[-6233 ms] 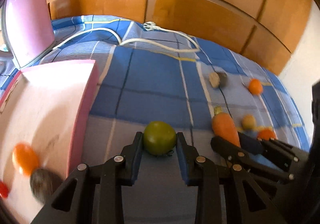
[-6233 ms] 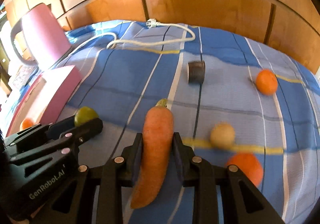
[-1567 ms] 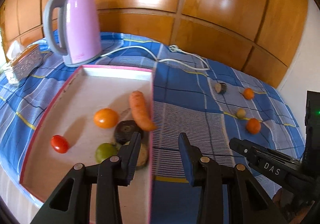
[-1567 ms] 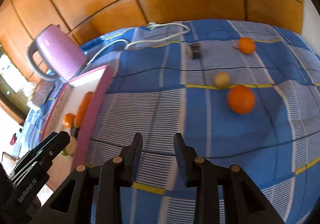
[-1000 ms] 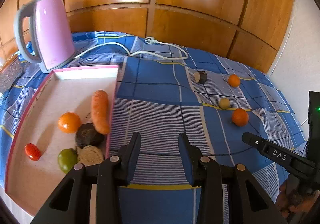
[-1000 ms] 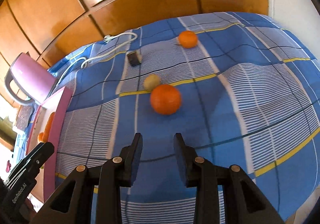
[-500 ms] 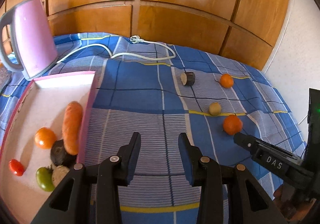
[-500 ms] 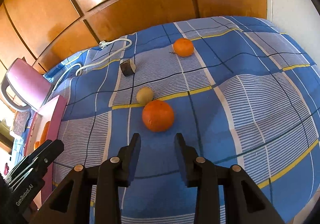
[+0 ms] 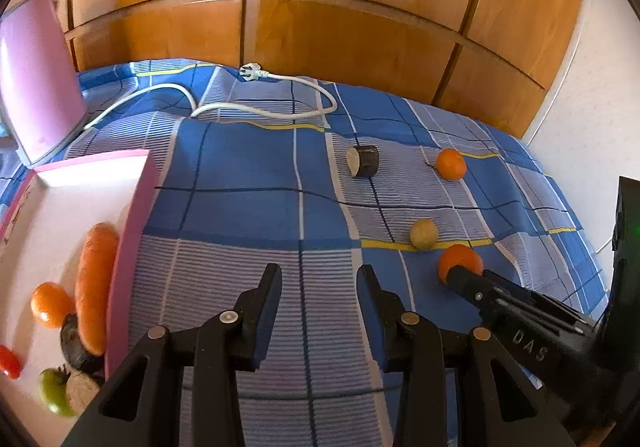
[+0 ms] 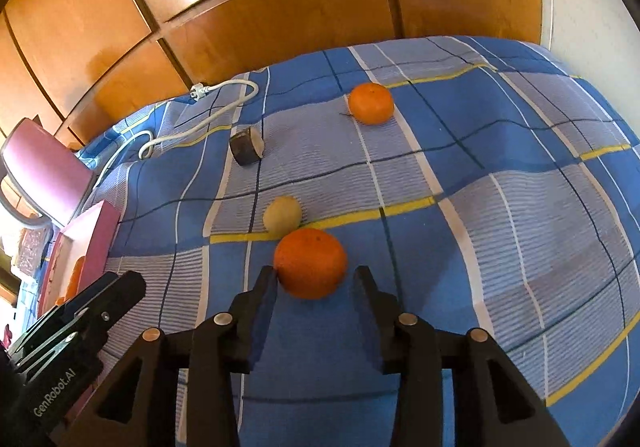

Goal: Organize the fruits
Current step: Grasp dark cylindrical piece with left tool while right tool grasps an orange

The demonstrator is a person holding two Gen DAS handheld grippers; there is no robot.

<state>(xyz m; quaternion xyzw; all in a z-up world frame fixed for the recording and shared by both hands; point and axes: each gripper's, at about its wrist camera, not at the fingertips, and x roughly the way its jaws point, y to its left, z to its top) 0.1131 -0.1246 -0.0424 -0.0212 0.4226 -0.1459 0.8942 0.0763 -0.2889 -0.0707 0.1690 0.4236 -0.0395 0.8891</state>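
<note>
Right tongs (image 10: 316, 283) released, jaws just been widening; the near orange (image 10: 311, 264) sits at the mouth between the tips, left tip looks to touch its side, right tip apart from it. Left tongs (image 9: 319, 285) released, nothing between them, over bare checked blue cloth (image 9: 248, 183). Relative to the near orange: pale round fruit (image 10: 282, 214) just behind it, dark cut piece (image 10: 247, 146) further back, second orange (image 10: 371, 103) well beyond, pink tray (image 9: 136, 223) with carrot (image 9: 95, 283) far to its left.
</note>
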